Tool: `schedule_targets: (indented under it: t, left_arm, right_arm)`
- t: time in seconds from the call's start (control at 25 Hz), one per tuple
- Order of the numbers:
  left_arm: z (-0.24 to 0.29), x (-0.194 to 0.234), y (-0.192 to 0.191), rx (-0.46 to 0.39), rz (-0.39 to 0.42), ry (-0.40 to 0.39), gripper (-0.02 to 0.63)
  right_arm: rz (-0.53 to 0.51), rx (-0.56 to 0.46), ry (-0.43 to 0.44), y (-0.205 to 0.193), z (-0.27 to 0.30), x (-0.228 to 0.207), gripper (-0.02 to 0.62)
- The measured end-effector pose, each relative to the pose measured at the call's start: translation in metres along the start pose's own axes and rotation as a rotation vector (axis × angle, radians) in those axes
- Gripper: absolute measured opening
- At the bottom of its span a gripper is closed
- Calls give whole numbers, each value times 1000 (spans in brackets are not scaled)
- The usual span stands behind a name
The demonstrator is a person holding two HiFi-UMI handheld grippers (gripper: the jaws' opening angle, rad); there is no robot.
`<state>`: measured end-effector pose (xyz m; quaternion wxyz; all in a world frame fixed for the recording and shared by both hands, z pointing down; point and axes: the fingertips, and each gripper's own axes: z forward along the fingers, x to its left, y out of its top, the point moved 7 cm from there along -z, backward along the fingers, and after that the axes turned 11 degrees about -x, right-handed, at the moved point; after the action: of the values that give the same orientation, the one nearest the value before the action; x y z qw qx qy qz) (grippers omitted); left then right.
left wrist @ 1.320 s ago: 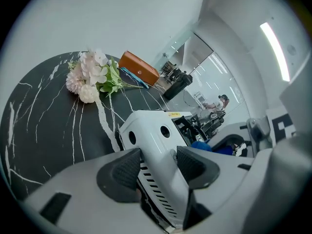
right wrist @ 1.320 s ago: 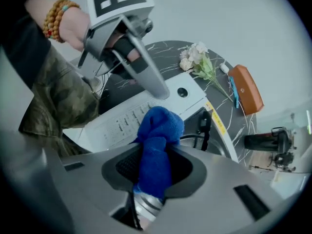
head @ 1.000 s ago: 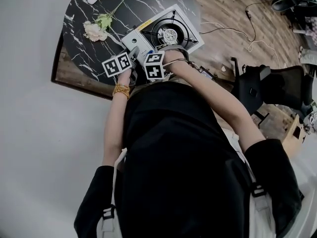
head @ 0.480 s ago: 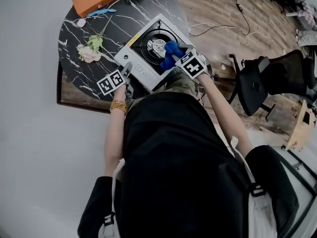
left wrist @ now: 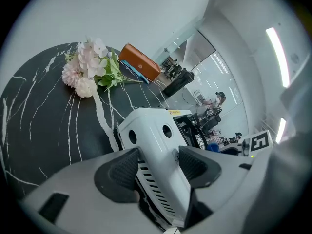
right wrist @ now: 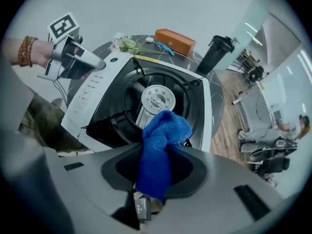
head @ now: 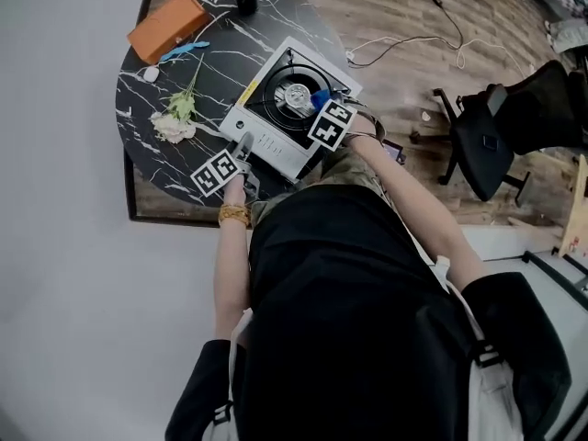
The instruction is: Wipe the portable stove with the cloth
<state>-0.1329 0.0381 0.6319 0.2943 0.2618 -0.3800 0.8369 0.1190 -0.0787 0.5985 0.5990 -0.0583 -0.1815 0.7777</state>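
even, soft indoor light, shadows faint; bright ceiling strips (left wrist: 274, 45) glare at the far right in the left gripper view; both gripper views bulge fisheye with dark corners, nearest parts slightly blurred

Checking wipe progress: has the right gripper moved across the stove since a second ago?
Yes. The right gripper went rightward along the stove's near edge, from its control panel to beside the burner.
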Motion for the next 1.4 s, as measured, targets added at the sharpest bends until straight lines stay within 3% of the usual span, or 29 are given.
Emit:
schedule_targets:
  t: [0.08,0.32,0.48,0.68,0.84,0.92,1.0,1.08,1.16,1.32,1.4]
  left_arm:
    - [0,0,-1,-11,-13,-5,262]
    - [2,2,-6,-33,-66,-10,268]
    - [1,1,-9,-19,-80,-9,270]
    - [5,5,2,12,-54,-20,267]
    - [6,3,-2,3,-77,-14,268]
    - [4,3,-2,8,-64,-11,267]
    - [3,-1,0,25,-4,-4,265]
    - [1,-6,3,60,86,16,258]
    - [-1,-7,3,77,114,21,259]
    - [2,3,5,-7,-74,-23,232]
    - [5,3,4,10,-103,-28,237]
  right_arm:
    - [-25,17,26,2,-1,6,106]
    - [106,-114,211,13,-14,42,104]
    - [80,-111,234,14,-14,52,106]
    - [328,-234,425,5,-13,39,106]
    - [271,-306,500,-1,-20,32,106]
    - [271,-426,474,-4,-33,11,107]
    - [349,-528,376,-9,-47,-31,108]
    - [383,-538,260,-16,-52,-78,107]
    - [372,-463,209,-23,-42,-110,107]
    - [333,-298,253,-15,-4,-127,107]
    - [374,-269,254,-7,10,-126,107]
